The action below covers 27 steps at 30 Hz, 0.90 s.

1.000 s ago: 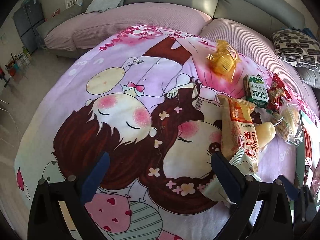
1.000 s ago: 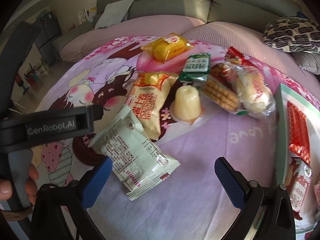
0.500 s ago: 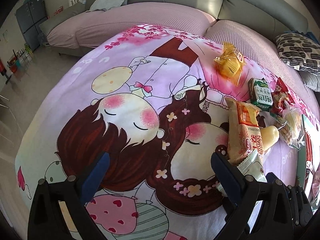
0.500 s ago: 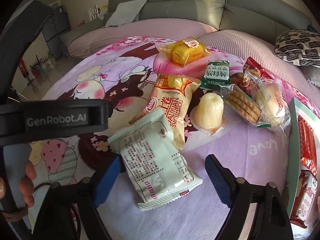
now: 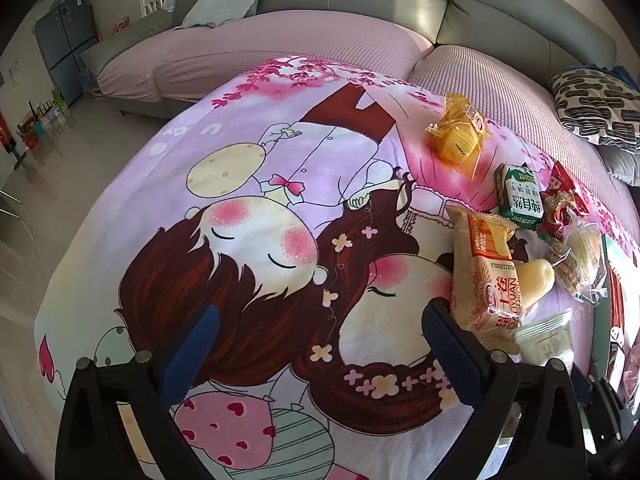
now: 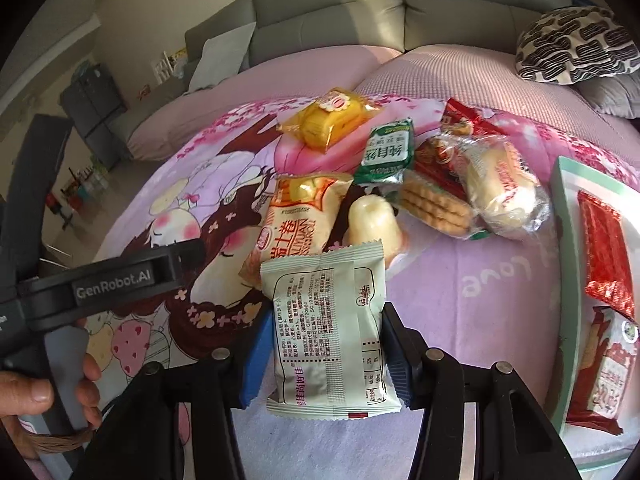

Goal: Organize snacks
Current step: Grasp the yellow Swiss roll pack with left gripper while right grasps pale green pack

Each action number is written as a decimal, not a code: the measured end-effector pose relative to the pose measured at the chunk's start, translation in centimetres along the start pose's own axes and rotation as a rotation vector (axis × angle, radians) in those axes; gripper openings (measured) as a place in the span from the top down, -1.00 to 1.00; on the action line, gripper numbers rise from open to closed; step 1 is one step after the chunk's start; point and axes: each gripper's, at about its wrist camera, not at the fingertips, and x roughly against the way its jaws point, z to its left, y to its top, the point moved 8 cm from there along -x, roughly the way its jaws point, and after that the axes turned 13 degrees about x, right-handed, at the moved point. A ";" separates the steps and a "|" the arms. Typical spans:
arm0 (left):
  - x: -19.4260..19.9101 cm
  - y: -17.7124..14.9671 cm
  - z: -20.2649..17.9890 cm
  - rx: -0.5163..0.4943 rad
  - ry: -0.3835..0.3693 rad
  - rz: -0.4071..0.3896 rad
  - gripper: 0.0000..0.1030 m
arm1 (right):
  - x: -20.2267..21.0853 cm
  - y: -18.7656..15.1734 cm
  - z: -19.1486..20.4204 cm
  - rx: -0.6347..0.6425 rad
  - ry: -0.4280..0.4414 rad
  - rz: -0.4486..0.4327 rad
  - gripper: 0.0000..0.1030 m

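Note:
My right gripper (image 6: 324,354) is shut on a pale green snack packet (image 6: 330,328), its blue pads pressing both sides. Beyond it lie a cream roll pack (image 6: 298,220), a jelly cup (image 6: 374,222), a yellow cake pack (image 6: 328,122), a green carton (image 6: 388,152), biscuits (image 6: 434,206) and a wrapped bun (image 6: 502,192). A mint tray (image 6: 564,264) at the right holds red packets (image 6: 606,256). My left gripper (image 5: 320,344) is open and empty above the cartoon blanket; the roll pack (image 5: 486,276) lies by its right finger.
The snacks lie on a pink cartoon blanket (image 5: 260,208) spread over a table. A grey and pink sofa (image 5: 320,40) curves behind, with a patterned cushion (image 6: 576,46) at the right. The floor drops away at the left (image 5: 60,184).
My right gripper has closed in around the pale green packet and shut on it. My left gripper has drifted slightly left and stayed open.

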 end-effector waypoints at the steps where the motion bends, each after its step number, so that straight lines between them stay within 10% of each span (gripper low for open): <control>1: 0.0 0.0 -0.2 0.000 -0.003 0.001 -0.96 | 0.2 0.0 -0.4 -0.007 -0.006 -0.005 -0.05; 14: 0.3 -0.1 -5.2 0.000 -0.157 0.001 -0.96 | 1.1 -1.5 -6.3 -0.149 -0.103 0.027 -0.05; 27: -0.8 -0.8 -8.6 -0.076 -0.157 -0.015 -0.96 | 1.0 -2.2 -7.1 -0.154 -0.118 0.045 -0.05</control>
